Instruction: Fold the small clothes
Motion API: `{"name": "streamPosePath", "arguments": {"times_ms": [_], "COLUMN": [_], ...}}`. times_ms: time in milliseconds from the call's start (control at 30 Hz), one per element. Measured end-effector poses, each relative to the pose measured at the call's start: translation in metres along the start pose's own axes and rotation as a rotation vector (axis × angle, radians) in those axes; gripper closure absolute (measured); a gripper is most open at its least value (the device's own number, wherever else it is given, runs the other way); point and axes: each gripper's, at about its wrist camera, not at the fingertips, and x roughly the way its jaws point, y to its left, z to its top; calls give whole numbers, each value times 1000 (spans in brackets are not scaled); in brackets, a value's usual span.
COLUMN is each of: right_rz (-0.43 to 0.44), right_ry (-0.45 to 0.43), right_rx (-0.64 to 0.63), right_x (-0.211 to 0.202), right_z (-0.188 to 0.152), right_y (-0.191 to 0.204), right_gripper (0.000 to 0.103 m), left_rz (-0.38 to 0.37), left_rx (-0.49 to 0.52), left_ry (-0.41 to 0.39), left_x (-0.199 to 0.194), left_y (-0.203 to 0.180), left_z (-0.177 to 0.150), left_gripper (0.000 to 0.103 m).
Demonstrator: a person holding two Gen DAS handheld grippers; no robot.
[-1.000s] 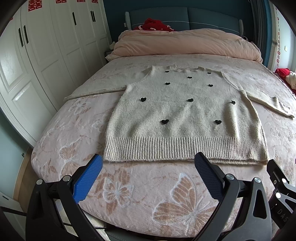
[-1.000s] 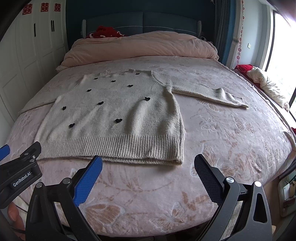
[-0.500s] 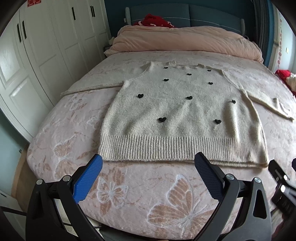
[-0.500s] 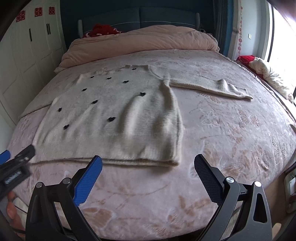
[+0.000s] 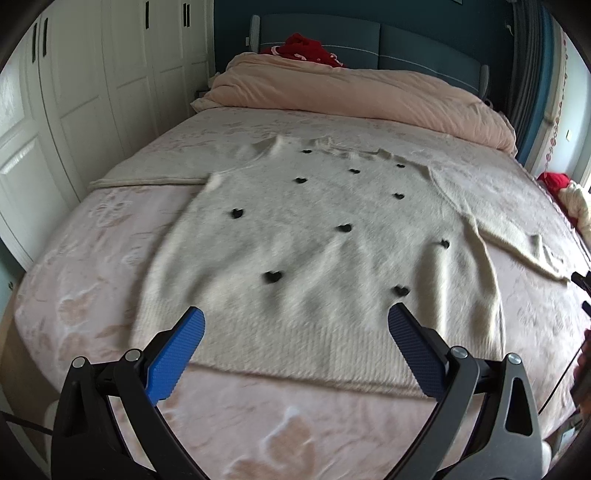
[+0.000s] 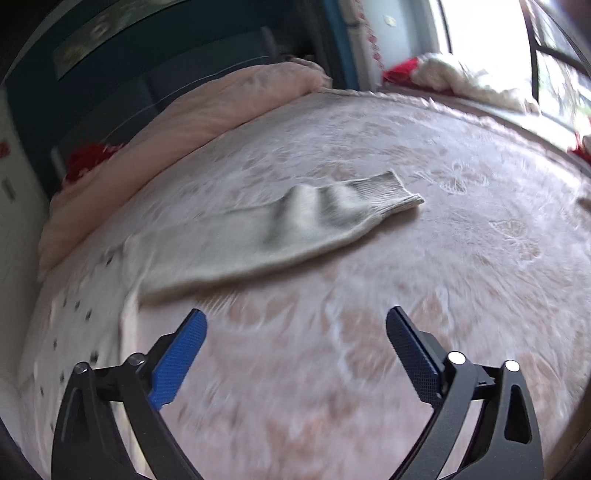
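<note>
Sweater (image 5: 332,236) lies flat mid-bed, soft, limp, light knit; your left gripper (image 5: 295,336) gapes empty at its near hem, right gripper (image 6: 295,332) empty, jaws closing slightly, so pinch the right cuff (image 6: 388,190).

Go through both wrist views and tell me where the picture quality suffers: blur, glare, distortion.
Left wrist view: mild smear on the sweater, fisheye bending the wardrobe doors, even daylight. Right wrist view: heavy motion blur across the bedspread and the sleeve, the window blown out white, only the right claw sharp.
</note>
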Motion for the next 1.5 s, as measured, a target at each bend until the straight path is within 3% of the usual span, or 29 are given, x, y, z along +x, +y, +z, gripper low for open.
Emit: {"name": "streamPosePath", "arguments": {"times_ms": [200, 300, 400, 433, 467, 500, 600, 733, 833, 900, 933, 967, 1033, 1100, 1167, 1233, 1367, 1500], "right_rz": [35, 65, 102, 107, 107, 105, 199, 449, 640, 767, 787, 790, 714, 663, 584, 448, 211, 134], "right_ry": [52, 60, 50, 54, 58, 52, -54, -144, -120, -30, 8, 41, 84, 76, 57, 48, 86, 157], "right_rx": [180, 230, 268, 270, 268, 258, 183, 3, -178, -293, -347, -405, -560, -612, -605, -582, -548, -499], "right_x": [76, 103, 119, 126, 129, 129, 103, 58, 37, 38, 42, 48, 57, 59, 59, 66, 97, 131], "right_z": [36, 44, 51, 55, 58, 63, 83, 103, 92, 64, 48, 31, -14, -33, -49, -55, -51, -38], "right_y": [-40, -47, -47, -44, -40, -34, 11, 131, 245, 327, 357, 383, 429, 432, 409, 366, 291, 263], "right_gripper": [18, 30, 59, 81, 92, 92, 92, 93, 91, 85, 76, 62, 60, 59, 43, 38, 37, 37], "left_rz": [5, 24, 31, 34, 33, 31, 28, 9, 6, 7, 3, 2, -13, -27, -62, -112, -193, -192], "left_rx": [2, 15, 23, 22, 22, 19, 0, -52, -82, -102, -116, -125, -147, -166, -186, -211, -240, -251], "left_ry": [13, 32, 43, 44, 44, 44, 39, 27, 11, 7, 7, 11, 19, 19, 16, 27, 42, 77], "left_x": [27, 42, 54, 58, 60, 62, 65, 67, 66, 65, 65, 66, 68, 70, 76, 90, 139, 215], "left_y": [-19, -21, -18, -16, -14, -11, 0, 19, 32, 40, 46, 49, 59, 68, 77, 82, 68, 31], "left_z": [10, 11, 12, 13, 12, 13, 15, 21, 24, 27, 28, 30, 36, 44, 57, 75, 120, 171], "left_gripper": [5, 5, 5, 5, 5, 5, 5, 5, 5, 5, 5, 5, 5, 5, 5, 5, 5, 5]}}
